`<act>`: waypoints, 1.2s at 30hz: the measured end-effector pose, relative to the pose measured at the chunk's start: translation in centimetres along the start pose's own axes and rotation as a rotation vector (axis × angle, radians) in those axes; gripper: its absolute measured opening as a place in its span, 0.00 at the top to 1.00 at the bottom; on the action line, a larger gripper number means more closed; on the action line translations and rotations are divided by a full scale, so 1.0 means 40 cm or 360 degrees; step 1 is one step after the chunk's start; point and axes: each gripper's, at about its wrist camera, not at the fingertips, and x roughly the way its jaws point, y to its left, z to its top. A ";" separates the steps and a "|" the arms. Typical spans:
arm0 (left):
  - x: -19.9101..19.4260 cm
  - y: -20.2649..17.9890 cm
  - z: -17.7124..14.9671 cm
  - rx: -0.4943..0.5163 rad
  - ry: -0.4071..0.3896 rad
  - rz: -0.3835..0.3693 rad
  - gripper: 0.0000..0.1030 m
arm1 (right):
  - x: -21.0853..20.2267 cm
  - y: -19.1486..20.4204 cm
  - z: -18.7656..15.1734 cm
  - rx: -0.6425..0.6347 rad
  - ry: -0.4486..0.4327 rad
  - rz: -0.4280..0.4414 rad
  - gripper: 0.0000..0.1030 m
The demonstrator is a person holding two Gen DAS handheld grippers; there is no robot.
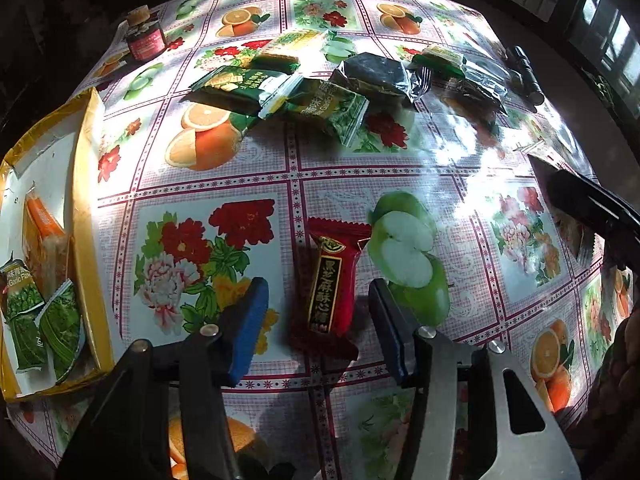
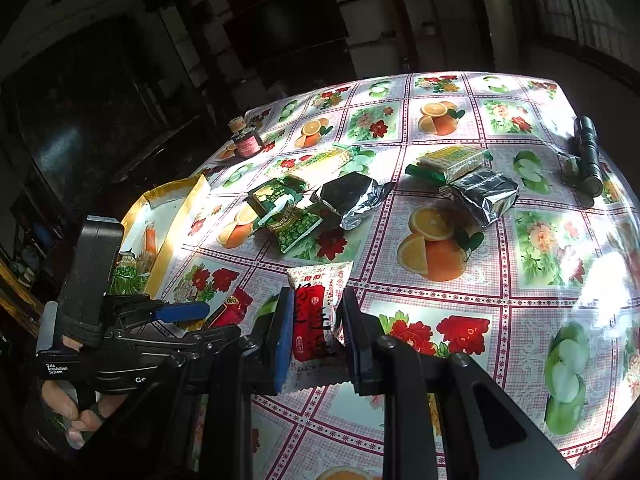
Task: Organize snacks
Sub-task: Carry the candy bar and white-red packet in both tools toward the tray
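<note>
The table [image 1: 360, 168] under its fruit-print cloth carried it all. The yellow-rimmed box [image 1: 86, 200] sat at its left edge, a few packets already inside. A heap of loose snacks [image 1: 320, 88] lay toward the far edge. Nearer the front edge, the left gripper [image 1: 320, 320] stood partly open around the red candy packet [image 1: 330, 280], pads clear of it, wrapper flat on the cloth. The right gripper [image 2: 316, 332] was clamped on the white-and-red packet [image 2: 316, 312]. The risk, as I judged it: that slick, thin wrapper sliding out sideways as the left pads closed.
</note>
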 end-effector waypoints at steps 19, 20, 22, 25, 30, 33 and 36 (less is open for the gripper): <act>-0.182 0.037 -0.038 0.0003 -0.0310 -0.0122 0.80 | 0.013 0.053 -0.010 -0.0050 0.0031 0.0118 0.78; -0.180 0.043 -0.037 -0.0016 -0.0304 -0.0110 0.80 | 0.016 0.061 -0.010 -0.0062 0.0034 0.0127 0.78; -0.175 0.057 -0.039 -0.0048 -0.0293 -0.0088 0.80 | 0.019 0.080 -0.011 -0.0090 0.0039 0.0146 0.79; -0.177 0.079 -0.043 -0.0088 -0.0287 -0.0050 0.80 | 0.028 0.106 -0.010 -0.0126 0.0046 0.0171 0.79; -0.193 0.134 -0.054 -0.0180 -0.0281 0.0033 0.80 | 0.053 0.156 -0.004 -0.0186 0.0074 0.0221 0.79; -0.198 0.176 -0.061 -0.0246 -0.0266 0.0089 0.80 | 0.068 0.189 -0.002 -0.0226 0.0092 0.0255 0.79; -0.204 0.211 -0.069 -0.0299 -0.0264 0.0143 0.80 | 0.083 0.218 -0.001 -0.0258 0.0112 0.0283 0.79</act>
